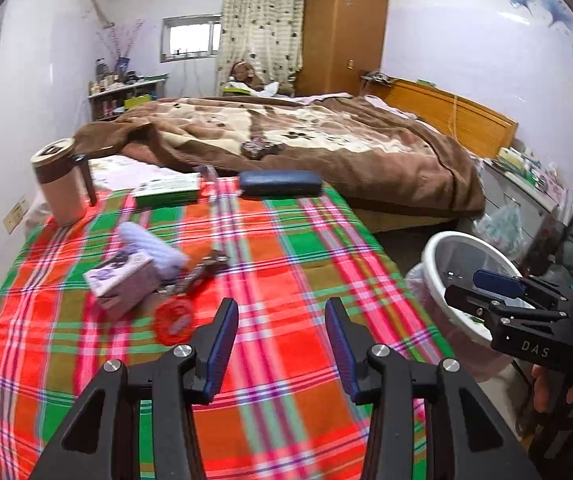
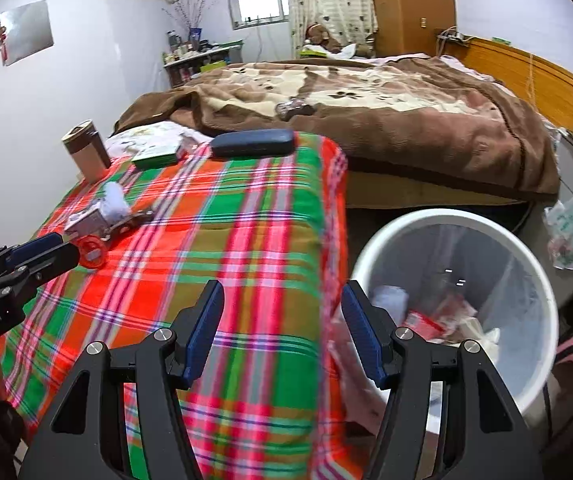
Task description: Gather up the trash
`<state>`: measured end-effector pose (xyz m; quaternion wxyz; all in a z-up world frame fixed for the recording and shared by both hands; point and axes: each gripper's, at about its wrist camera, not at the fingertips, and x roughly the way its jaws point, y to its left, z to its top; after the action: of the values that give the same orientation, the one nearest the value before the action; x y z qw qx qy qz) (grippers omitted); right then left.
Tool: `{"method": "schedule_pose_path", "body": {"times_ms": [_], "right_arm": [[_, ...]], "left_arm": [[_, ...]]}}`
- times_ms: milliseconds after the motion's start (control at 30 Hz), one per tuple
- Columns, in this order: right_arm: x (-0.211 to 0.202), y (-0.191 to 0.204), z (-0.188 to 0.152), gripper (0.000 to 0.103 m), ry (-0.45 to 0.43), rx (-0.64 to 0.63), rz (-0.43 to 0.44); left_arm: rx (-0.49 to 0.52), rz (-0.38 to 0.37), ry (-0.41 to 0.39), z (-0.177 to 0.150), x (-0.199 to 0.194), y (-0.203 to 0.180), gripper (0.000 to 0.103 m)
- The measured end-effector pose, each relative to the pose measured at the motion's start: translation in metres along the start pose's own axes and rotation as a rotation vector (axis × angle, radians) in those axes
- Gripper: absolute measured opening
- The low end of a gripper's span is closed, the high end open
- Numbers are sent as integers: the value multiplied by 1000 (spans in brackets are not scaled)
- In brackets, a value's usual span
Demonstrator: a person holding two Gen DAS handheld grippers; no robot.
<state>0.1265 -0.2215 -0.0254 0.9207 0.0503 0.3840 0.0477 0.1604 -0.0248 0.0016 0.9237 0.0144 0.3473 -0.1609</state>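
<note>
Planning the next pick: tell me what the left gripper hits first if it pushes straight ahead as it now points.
Probably just the plaid cloth: the open left gripper points along a bare strip, with the red lid and small box off to its left. Further on sits the dark blue case, though depth is uncertain.

A white-walled bedroom holds a blanket-covered bed [image 1: 306,136], wooden wardrobe [image 1: 342,28], and curtained window [image 1: 192,38].

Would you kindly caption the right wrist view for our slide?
Open right gripper above plaid tablecloth, beside white trash bin already holding wrappers.
</note>
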Motion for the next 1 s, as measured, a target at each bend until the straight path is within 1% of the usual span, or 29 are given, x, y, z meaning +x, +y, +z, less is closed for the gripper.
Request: {"method": "schedule_pose_path", "body": {"times_ms": [333,367,400,500,600,633,667,767,833,1000], "right_arm": [[26,57,8,62,36,-76,70],[26,57,8,62,36,-76,70],[34,70,10,62,52,-101,82],[46,91,12,62,72,-133,93],[56,107,15,62,96,-151,129],[60,112,16,62,103,-160,138],[63,118,16,62,110,-172,144],[73,134,16,62,129,-196,173],[78,146,15,62,136,-216,207],[90,174,18,62,142,-269,261]], "left_arm": [[-114,92,-13,-7,-11,82,45],[-126,103,-12,-8,-12,92,45],[-134,108,-12,-8,-12,99,45],[-154,126,-5,-9,-11,121,45],[-186,112,0,-9,-8,140,45],[-190,119,1,-9,-8,144,45],[-185,130,-1,-9,-7,148,45],[-196,124,3,-8,-4,160,46],[-202,126,3,-9,-3,166,46],[-201,122,9,-8,1,179,46]]}}
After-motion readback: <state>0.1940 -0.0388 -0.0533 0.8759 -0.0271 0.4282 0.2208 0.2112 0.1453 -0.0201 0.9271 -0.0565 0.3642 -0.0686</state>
